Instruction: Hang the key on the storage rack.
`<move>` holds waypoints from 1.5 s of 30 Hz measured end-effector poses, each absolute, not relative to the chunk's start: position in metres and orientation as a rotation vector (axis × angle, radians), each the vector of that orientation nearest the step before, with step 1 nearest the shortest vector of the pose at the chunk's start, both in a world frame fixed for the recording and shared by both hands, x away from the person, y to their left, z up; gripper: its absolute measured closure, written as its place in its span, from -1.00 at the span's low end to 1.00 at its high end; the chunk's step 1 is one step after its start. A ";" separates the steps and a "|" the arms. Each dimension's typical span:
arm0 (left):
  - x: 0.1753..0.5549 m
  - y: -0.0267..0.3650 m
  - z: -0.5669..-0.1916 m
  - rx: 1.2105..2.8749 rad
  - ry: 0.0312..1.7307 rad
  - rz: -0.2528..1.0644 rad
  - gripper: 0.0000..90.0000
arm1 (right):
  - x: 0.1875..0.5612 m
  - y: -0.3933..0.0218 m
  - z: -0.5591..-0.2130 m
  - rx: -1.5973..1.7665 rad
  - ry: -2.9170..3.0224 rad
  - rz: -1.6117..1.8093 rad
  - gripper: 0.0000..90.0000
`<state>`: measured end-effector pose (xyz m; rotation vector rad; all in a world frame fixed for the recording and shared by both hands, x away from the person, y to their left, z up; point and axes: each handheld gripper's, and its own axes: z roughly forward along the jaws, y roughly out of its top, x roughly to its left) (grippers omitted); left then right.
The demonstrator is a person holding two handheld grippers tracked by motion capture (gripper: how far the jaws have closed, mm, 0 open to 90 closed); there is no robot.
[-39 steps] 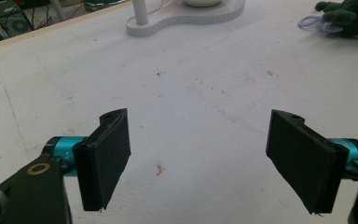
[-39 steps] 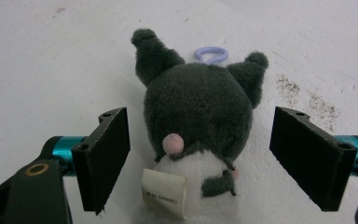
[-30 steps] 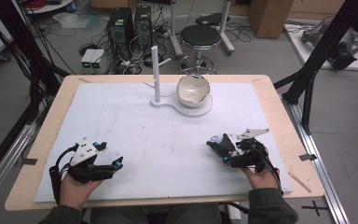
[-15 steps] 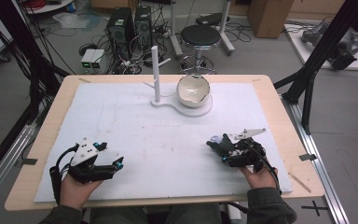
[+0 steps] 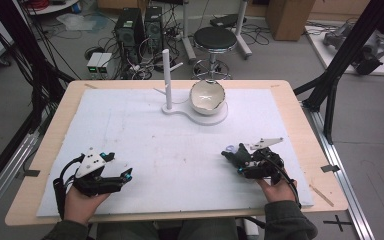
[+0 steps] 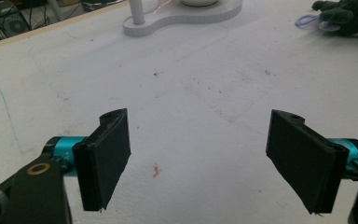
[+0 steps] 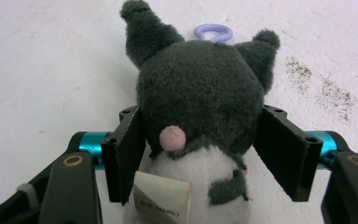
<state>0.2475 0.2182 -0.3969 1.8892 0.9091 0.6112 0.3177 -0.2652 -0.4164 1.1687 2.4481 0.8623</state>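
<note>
A dark grey and white plush toy (image 7: 200, 88) with a pink tail and a lilac loop (image 7: 213, 31) lies on the white mat. My right gripper (image 7: 200, 116) is shut on it, one jaw pressed against each side of its head. In the high view the right gripper (image 5: 241, 161) sits at the mat's front right with the plush toy (image 5: 231, 152) at its tip. My left gripper (image 5: 124, 176) rests at the front left, open. Its jaws stand wide apart in the left gripper view (image 6: 200, 135) with bare mat between them. The plush toy (image 6: 347, 16) also shows far off there.
A white stand (image 5: 180, 111) at the back middle carries an upright post (image 5: 166, 75) and a white bowl (image 5: 207, 97). The white mat (image 5: 180, 145) covers most of the wooden table (image 5: 50, 130). A stool and computer cases stand beyond the far edge.
The right gripper with the plush toy has shifted very slightly left. The left gripper has stayed put.
</note>
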 end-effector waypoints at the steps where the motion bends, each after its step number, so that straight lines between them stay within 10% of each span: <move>1: 0.247 0.218 -0.397 1.890 0.909 0.611 -0.51 | 0.318 -0.265 -0.416 1.168 2.448 0.861 -0.22; 45: 0.247 0.218 -0.397 1.885 0.905 0.610 -0.51 | 0.319 -0.266 -0.391 1.131 2.466 1.108 0.01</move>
